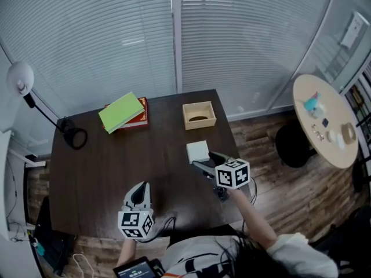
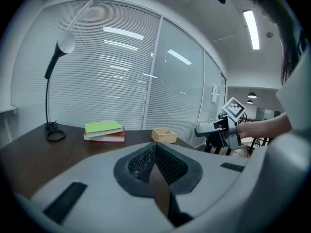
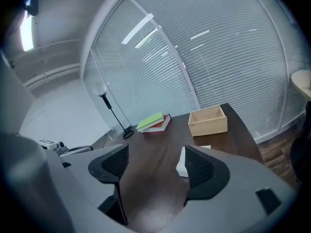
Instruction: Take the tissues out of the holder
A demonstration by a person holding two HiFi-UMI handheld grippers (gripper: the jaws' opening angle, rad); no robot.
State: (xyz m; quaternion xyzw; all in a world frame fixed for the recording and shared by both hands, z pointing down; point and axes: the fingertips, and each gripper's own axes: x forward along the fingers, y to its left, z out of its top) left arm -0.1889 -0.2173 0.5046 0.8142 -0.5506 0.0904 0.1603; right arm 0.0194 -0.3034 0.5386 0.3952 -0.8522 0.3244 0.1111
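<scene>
Pointing across the dark matte table (image 1: 116,161), left gripper (image 1: 141,189), jaws together, empty. Holder (image 1: 199,123): square, open-topped, pale wood; looks emptied. Tissues (image 1: 197,150): flat white soft stack, on the table just before it. Right gripper (image 1: 203,160): jaws apart, holding nothing. Removal judged done

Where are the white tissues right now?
In the head view, the tissues lie on the dark table, right of centre, between the wooden holder and the right gripper.
</scene>
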